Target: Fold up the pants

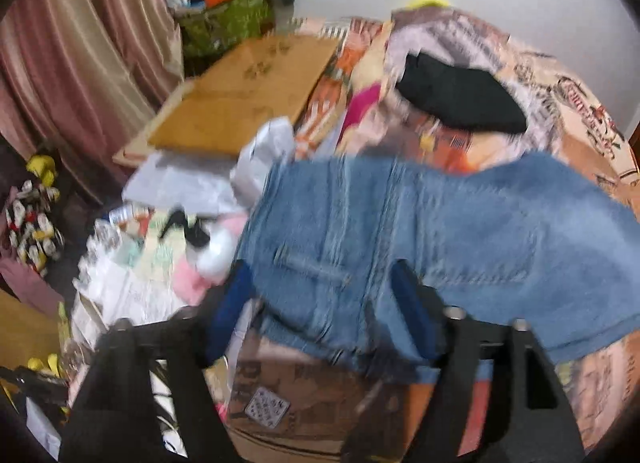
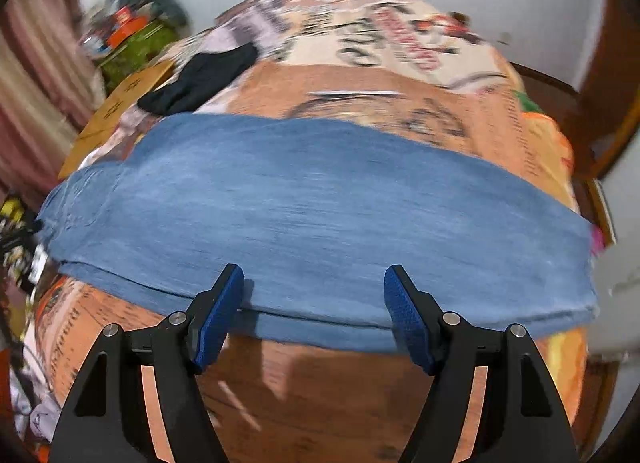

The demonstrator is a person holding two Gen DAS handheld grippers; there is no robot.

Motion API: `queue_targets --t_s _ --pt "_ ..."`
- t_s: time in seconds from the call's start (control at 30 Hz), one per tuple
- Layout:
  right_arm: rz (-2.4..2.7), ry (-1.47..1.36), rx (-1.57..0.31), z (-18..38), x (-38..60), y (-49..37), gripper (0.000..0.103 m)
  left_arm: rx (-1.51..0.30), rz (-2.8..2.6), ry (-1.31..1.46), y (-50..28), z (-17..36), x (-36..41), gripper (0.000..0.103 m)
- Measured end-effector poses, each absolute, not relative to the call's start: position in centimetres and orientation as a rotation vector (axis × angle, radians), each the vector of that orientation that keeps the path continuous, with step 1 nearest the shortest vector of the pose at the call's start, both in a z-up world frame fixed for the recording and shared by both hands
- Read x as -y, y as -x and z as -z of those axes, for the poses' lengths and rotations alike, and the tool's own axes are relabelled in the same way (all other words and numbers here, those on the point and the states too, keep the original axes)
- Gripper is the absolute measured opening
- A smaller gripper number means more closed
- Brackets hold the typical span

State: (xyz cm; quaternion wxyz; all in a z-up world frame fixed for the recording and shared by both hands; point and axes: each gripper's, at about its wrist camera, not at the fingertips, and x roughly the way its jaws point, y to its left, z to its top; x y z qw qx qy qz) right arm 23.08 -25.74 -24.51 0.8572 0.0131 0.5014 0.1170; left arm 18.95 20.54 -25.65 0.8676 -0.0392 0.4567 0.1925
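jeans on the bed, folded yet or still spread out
Folded at least once: the jeans lie flat on the bed cover as a wide band, with a second denim layer showing under the near edge. Both jaws stand open, holding nothing.

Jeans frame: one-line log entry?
jeans flat on bed | left gripper open at waist end | right gripper open at near edge | no grasp

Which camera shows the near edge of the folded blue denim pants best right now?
The right wrist view: the folded blue denim pants lie across the frame, their layered near edge running unbroken between the open right gripper. In the left wrist view, the open left gripper covers part of that edge, but seams and pockets show.
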Motion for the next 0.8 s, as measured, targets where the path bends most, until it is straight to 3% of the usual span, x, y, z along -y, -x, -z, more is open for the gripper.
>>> queue_targets --t_s 0.33,0.8 --pt "0.014 -0.19 -1.013 23.4 36.7 -20.4 0.071 -0.9 -0.211 -0.028 -25.6 21.9 -10.8 0.095" --pt "0.22 -0.55 -1.058 28.9 48.2 -19.2 0.072 -1.046 0.087 -0.234 -31.4 26.8 5.1 0.096"
